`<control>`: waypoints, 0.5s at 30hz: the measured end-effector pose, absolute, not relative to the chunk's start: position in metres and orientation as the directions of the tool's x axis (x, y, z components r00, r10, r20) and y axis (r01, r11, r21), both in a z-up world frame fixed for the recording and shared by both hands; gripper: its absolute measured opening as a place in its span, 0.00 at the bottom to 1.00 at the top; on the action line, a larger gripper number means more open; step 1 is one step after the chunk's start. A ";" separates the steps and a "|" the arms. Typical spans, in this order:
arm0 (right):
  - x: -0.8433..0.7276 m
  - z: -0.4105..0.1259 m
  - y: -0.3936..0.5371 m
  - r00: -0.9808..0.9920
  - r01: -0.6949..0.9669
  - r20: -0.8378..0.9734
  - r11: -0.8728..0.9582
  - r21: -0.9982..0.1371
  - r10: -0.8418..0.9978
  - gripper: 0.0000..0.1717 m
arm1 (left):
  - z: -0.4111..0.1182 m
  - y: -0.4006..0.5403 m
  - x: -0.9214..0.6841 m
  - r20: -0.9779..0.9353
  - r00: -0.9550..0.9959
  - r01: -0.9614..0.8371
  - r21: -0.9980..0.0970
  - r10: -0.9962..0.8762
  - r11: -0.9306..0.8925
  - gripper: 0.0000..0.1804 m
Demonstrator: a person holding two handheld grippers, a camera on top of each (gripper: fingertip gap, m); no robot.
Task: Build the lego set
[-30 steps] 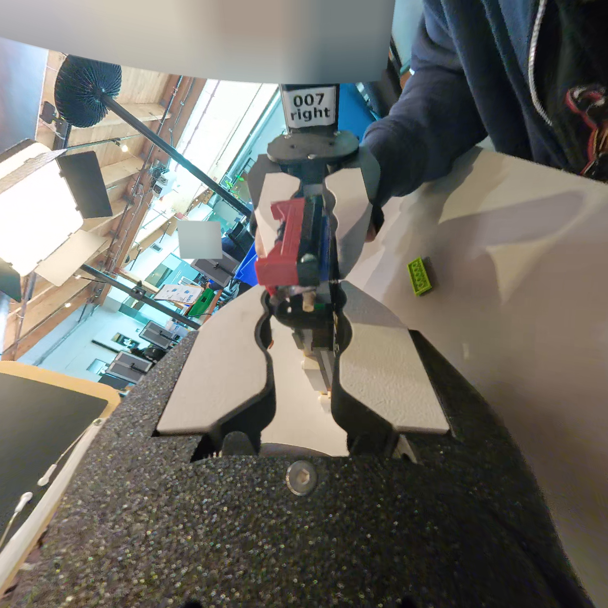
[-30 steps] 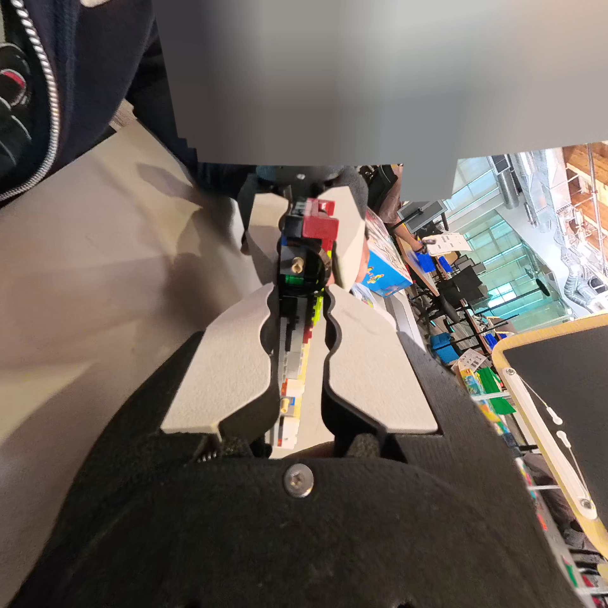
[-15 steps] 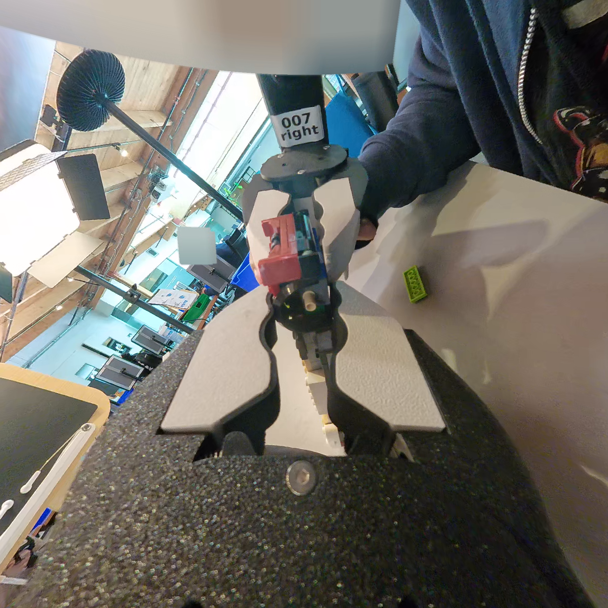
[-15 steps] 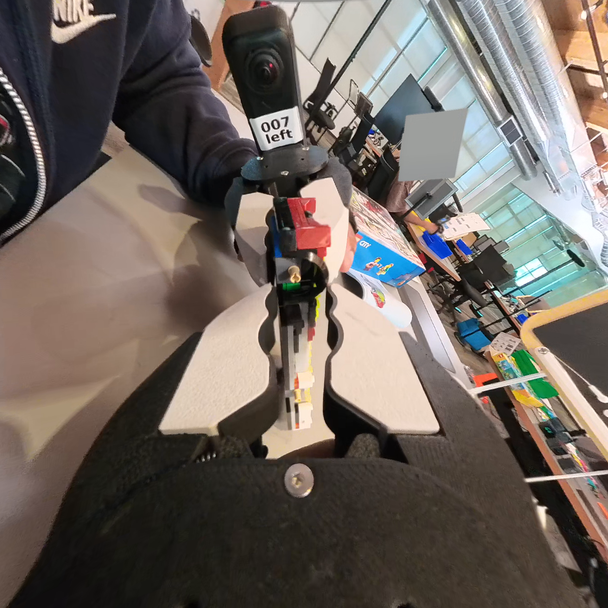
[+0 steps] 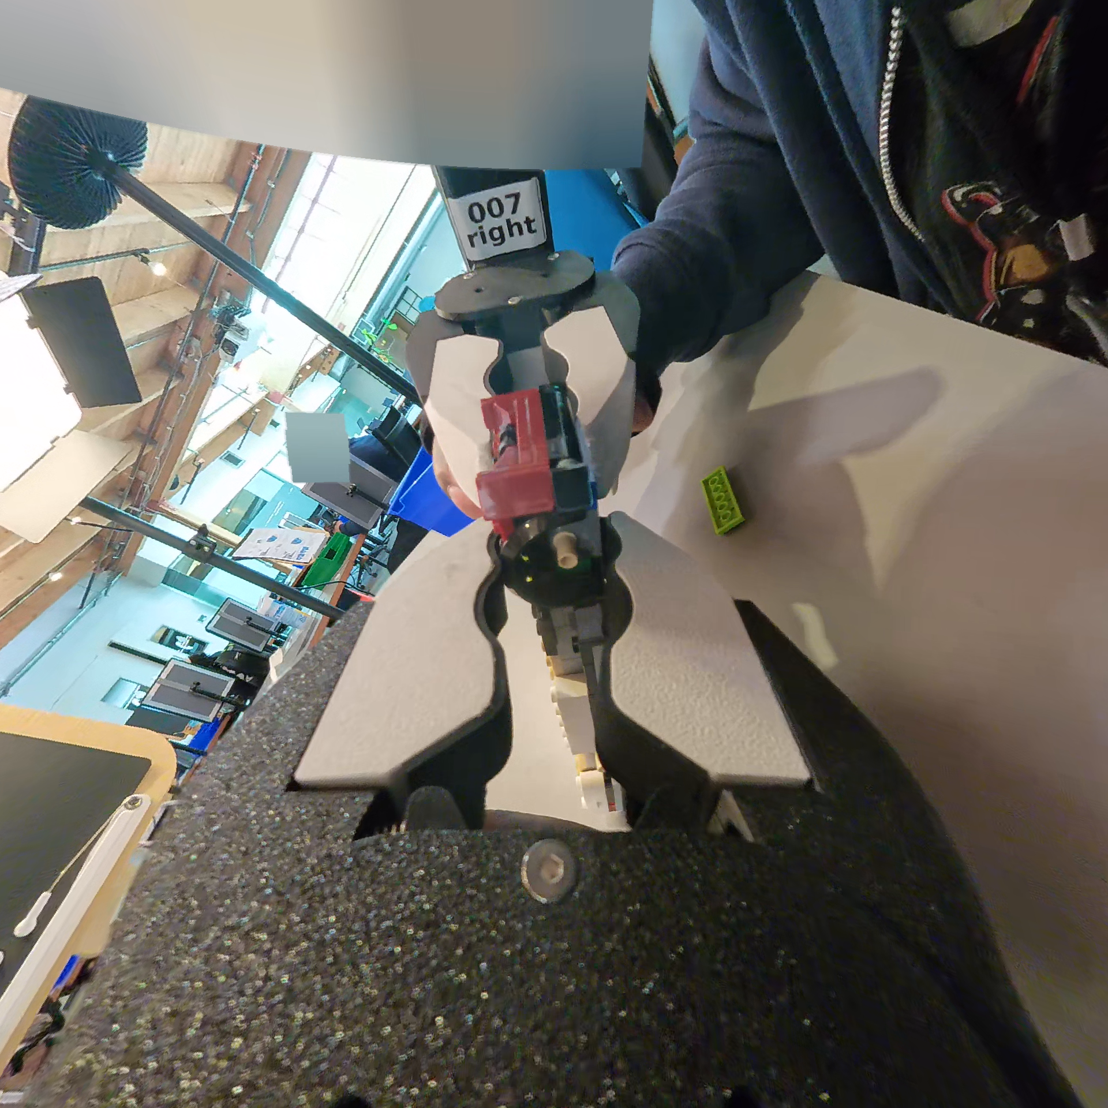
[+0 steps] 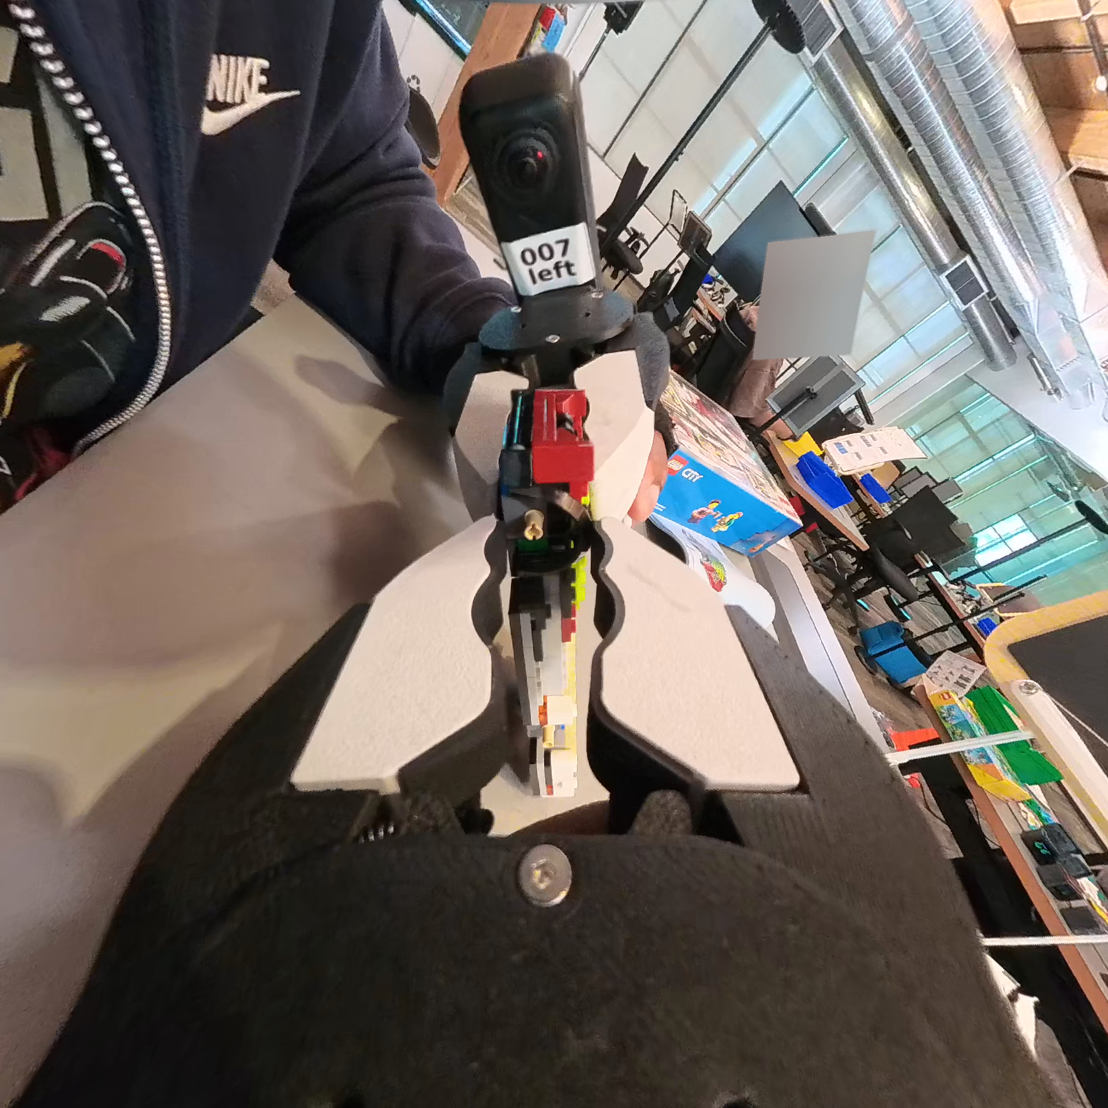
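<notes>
Fingers of the left gripper pinching the near end of a long multicoloured toy-brick model, held in the air above the pale grey counter. Fingers of the right gripper clamped on the same model from the opposite end, tips of both grippers almost meeting around its red and black block. Lime green studded brick lying on the counter nearby. Blue printed cardboard box farther off.
</notes>
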State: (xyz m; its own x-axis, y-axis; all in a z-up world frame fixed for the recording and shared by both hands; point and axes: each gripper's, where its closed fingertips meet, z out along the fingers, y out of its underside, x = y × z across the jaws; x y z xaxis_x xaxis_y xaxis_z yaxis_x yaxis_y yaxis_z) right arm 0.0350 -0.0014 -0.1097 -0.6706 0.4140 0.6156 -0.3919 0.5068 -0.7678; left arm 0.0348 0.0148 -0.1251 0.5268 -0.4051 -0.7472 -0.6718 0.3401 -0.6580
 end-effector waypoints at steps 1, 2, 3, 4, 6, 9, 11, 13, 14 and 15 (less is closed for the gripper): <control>0.035 -0.110 -0.002 -0.671 -0.391 0.616 0.508 -0.767 0.413 0.15 | -0.125 0.015 0.034 -0.748 0.524 -0.674 -0.657 -0.407 0.339 0.16; 0.035 -0.110 -0.002 -0.671 -0.392 0.617 0.509 -0.766 0.411 0.15 | -0.125 0.015 0.034 -0.748 0.524 -0.676 -0.656 -0.408 0.336 0.16; 0.035 -0.110 -0.001 -0.671 -0.393 0.618 0.511 -0.765 0.409 0.15 | -0.125 0.015 0.034 -0.748 0.522 -0.678 -0.655 -0.409 0.334 0.16; 0.035 -0.111 -0.001 -0.671 -0.394 0.619 0.511 -0.764 0.408 0.15 | -0.125 0.015 0.034 -0.749 0.520 -0.679 -0.654 -0.410 0.334 0.16; 0.035 -0.111 -0.002 -0.673 -0.395 0.619 0.511 -0.763 0.405 0.15 | -0.125 0.014 0.034 -0.747 0.519 -0.677 -0.656 -0.415 0.334 0.16; 0.036 -0.112 -0.002 -0.673 -0.394 0.623 0.520 -0.758 0.399 0.15 | -0.126 0.015 0.034 -0.752 0.511 -0.686 -0.648 -0.416 0.330 0.16; 0.036 -0.112 -0.001 -0.667 -0.395 0.630 0.529 -0.751 0.398 0.16 | -0.126 0.016 0.033 -0.760 0.505 -0.698 -0.639 -0.410 0.324 0.16; 0.036 -0.110 -0.001 -0.651 -0.402 0.640 0.529 -0.747 0.409 0.17 | -0.125 0.016 0.032 -0.777 0.498 -0.708 -0.621 -0.385 0.336 0.16; 0.035 -0.109 0.000 -0.645 -0.404 0.642 0.527 -0.747 0.415 0.17 | -0.125 0.016 0.032 -0.781 0.495 -0.713 -0.615 -0.381 0.336 0.16; 0.035 -0.108 0.001 -0.642 -0.402 0.644 0.532 -0.745 0.417 0.18 | -0.126 0.017 0.030 -0.787 0.491 -0.721 -0.608 -0.374 0.333 0.16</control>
